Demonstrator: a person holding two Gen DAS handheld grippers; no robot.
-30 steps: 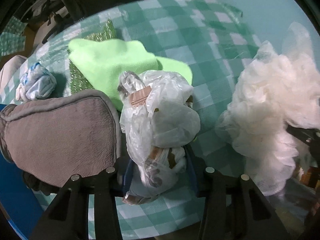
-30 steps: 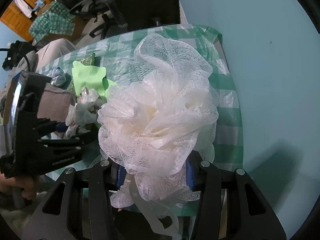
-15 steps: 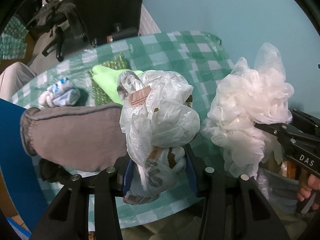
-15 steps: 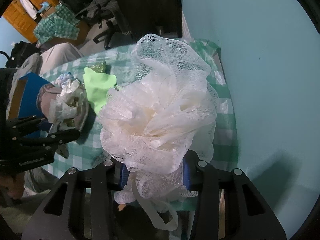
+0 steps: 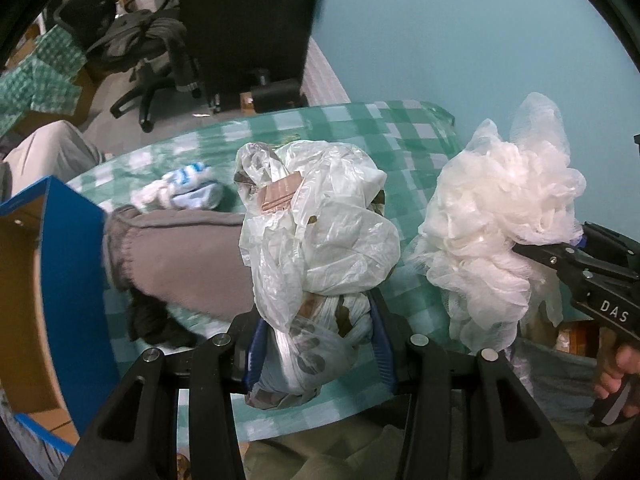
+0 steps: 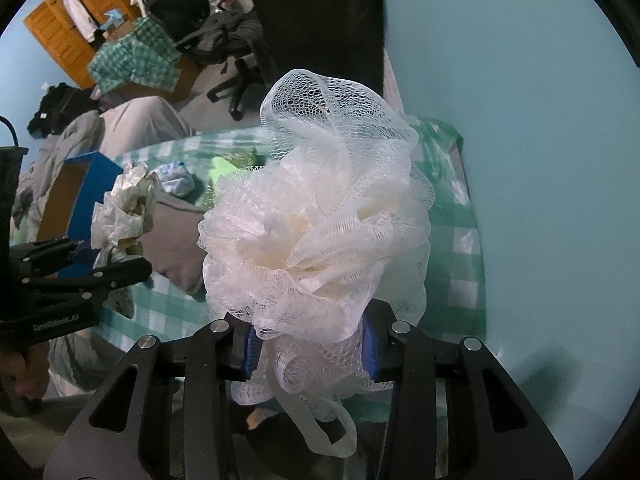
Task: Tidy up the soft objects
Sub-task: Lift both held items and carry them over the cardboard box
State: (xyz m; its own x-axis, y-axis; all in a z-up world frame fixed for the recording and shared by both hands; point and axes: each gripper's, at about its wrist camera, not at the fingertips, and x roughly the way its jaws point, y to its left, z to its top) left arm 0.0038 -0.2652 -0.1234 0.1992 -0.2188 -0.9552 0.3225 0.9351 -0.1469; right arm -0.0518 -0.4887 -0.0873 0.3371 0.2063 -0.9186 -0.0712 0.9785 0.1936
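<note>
My left gripper (image 5: 316, 344) is shut on a crumpled clear plastic bag (image 5: 320, 240) and holds it above the green checked table (image 5: 360, 128). My right gripper (image 6: 308, 352) is shut on a white mesh bath pouf (image 6: 316, 232), also lifted; the pouf also shows in the left wrist view (image 5: 496, 232). A grey plush cloth (image 5: 180, 264) lies on the table left of the bag. A balled blue-white sock (image 5: 184, 192) lies behind it. A green cloth (image 6: 224, 168) shows behind the pouf.
An open blue cardboard box (image 5: 68, 280) stands at the table's left edge; it also shows in the right wrist view (image 6: 76, 196). A teal wall (image 6: 540, 160) runs along the right. An office chair (image 5: 152, 40) and clutter stand beyond the table.
Both grippers have risen and pulled back from the table with their loads. The blue box has come into view on the left. The green cloth has gone out of the left view.
</note>
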